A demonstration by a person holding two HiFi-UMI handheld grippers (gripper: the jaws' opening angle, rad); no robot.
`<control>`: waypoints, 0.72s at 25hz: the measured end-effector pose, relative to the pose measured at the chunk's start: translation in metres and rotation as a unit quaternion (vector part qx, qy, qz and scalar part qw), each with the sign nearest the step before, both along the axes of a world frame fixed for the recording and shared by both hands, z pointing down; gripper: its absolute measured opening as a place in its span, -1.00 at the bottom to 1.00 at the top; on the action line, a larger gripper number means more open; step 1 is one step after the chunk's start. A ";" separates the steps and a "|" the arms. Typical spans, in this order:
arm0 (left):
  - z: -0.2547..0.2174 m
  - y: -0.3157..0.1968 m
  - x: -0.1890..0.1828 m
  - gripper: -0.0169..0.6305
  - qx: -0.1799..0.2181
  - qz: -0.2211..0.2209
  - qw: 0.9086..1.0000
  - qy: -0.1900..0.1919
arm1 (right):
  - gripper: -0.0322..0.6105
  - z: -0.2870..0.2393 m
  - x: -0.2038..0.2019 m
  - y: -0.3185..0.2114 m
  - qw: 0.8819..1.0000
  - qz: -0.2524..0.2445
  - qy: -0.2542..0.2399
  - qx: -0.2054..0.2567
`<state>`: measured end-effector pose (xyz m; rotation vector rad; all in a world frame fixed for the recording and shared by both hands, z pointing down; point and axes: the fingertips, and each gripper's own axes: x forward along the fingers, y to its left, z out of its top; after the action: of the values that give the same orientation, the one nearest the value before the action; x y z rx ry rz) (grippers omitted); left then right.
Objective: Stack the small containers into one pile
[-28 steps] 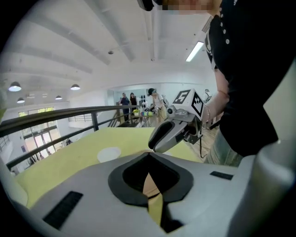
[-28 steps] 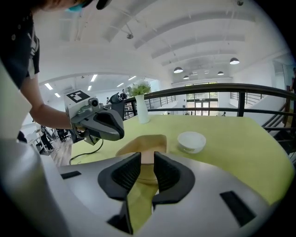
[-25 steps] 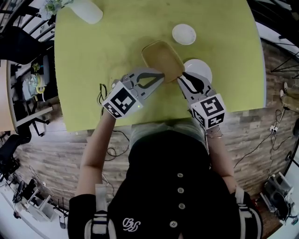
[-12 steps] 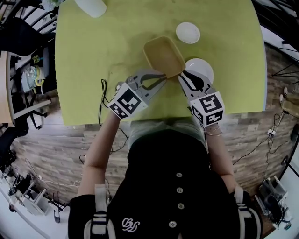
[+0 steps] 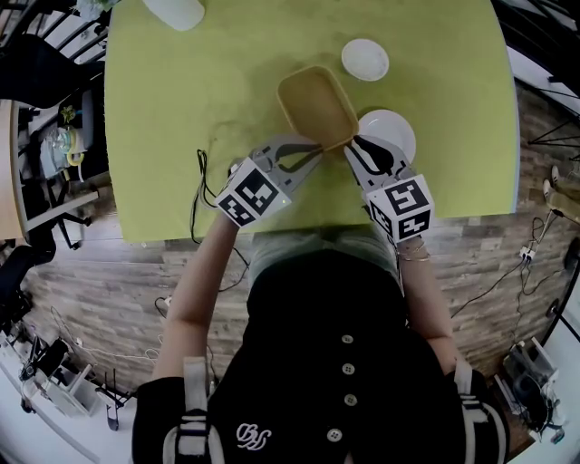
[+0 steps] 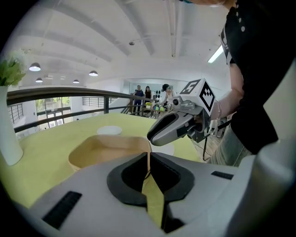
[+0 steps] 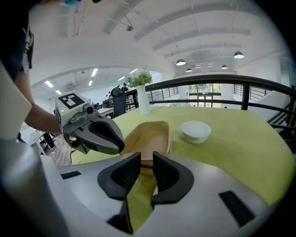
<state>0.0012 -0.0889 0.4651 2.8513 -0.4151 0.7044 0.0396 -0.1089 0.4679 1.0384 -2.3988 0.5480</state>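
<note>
Grey jaws of our left hand-held gripper [image 6: 149, 169] have just eased apart a little, yet they pinch the thin near rim of the tan container [image 5: 317, 107]. Just beside it, our right hand-held gripper [image 7: 141, 171] clamps the same container's near end. We cannot tell whether the container touches the lime-green counter [image 5: 163, 136]. A white dish [image 5: 391, 129] lies just right of it, a small white bowl [image 5: 364, 60] beyond, and a white vase [image 5: 174, 11] at the far corner.

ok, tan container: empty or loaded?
Empty. The tan container is open side up, and the head view and both gripper views show only its bare inner floor and walls.
</note>
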 end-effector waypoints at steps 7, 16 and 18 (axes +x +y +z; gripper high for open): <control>0.004 -0.002 0.002 -0.86 -0.011 -0.010 1.000 0.005 | -0.63 0.004 0.001 0.000 1.000 0.003 0.000 -0.002; -0.020 -0.019 0.006 -0.89 -0.022 -0.063 0.997 0.050 | -0.62 -0.015 -0.003 -0.006 1.000 0.008 -0.011 0.023; -0.031 -0.025 0.004 -0.89 -0.020 -0.083 0.995 0.058 | -0.62 -0.025 -0.002 -0.008 0.999 0.008 -0.014 0.036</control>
<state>0.0057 -0.1138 0.4339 2.7632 -0.6028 0.5070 0.0378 -0.1167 0.4428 1.0890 -2.4518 0.4880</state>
